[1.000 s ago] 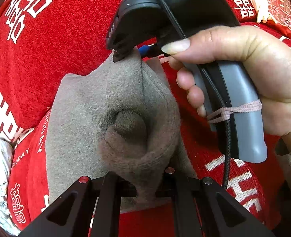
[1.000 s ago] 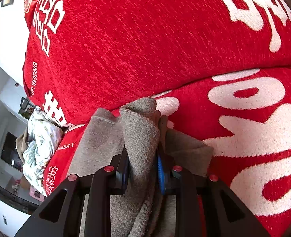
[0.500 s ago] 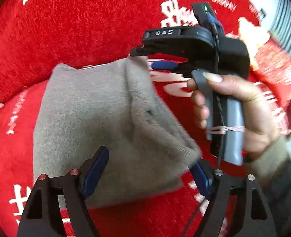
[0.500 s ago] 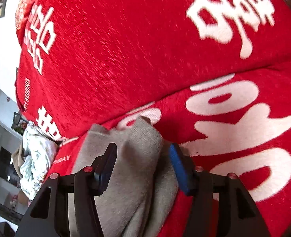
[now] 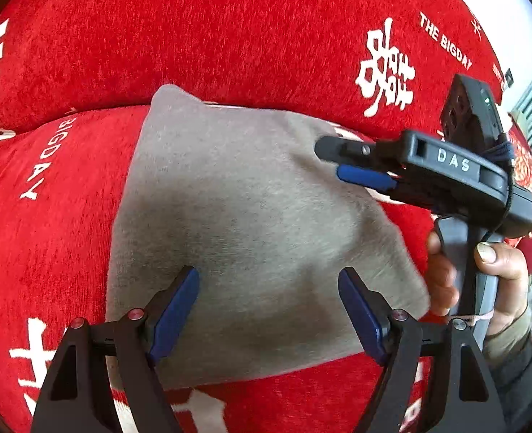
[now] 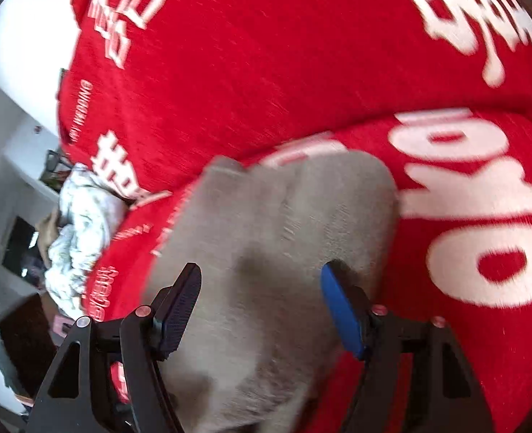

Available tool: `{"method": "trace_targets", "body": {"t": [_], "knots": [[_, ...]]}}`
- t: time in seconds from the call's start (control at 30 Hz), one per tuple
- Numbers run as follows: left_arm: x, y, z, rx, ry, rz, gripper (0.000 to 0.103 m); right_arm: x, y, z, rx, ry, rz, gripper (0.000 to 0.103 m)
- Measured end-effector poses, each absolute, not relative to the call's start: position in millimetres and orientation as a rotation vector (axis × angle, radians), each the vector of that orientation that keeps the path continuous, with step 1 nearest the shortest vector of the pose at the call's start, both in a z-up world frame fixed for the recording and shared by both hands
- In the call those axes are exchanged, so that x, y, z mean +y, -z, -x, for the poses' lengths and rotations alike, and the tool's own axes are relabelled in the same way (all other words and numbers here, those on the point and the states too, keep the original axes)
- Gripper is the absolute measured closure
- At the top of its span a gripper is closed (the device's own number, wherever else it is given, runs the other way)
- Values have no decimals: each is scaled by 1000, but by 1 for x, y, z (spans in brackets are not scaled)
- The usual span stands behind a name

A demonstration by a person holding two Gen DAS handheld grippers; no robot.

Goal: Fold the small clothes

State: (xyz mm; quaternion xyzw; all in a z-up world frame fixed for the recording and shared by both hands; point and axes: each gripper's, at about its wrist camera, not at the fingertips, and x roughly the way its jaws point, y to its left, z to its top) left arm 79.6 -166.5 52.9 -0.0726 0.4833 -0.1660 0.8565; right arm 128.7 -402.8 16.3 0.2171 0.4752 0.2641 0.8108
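Soft grey-brown fleece garment [image 5: 251,238] lying folded flat on red chenille cushion cover with white lettering [image 5: 42,252], far edge up against the backrest seam. Left gripper [image 5: 267,310] over near edge of garment, jaws spread wide, nothing pinched. Right gripper [image 6: 260,306] jaws also spread, hovering over garment's right end; seen from left wrist at [image 5: 341,164], held by hand [image 5: 482,274]. Crumpled white patterned cloth [image 6: 82,231] far left on the cushion.

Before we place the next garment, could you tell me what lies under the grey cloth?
The grey cloth lies flat on the red cover with white lettering, which shows all around it. Whatever print or item sits directly beneath the cloth is covered and cannot be seen.
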Motion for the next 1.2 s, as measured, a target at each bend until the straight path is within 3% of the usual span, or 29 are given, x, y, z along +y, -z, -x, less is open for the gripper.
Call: {"method": "trace_targets", "body": {"t": [0.37, 0.57, 0.73, 0.8, 0.93, 1.2], "knots": [[-140, -73, -60, 958, 353, 137, 22, -387, -61, -50, 842, -698, -418, 30], [-112, -43, -62, 1029, 286, 153, 22, -360, -23, -29, 1014, -608, -303, 31], [-81, -38, -56, 1056, 294, 231, 22, -380, -31, -21, 983, -645, -354, 30], [-63, -45, -60, 1039, 265, 253, 22, -406, -40, -23, 910, -530, -386, 18], [-39, -45, -88, 1075, 230, 360, 22, -452, -26, -47, 882, -328, -585, 12], [-69, -24, -147, 1182, 362, 512, 22, -430, 2, -102, 978, -324, -760, 12]]}}
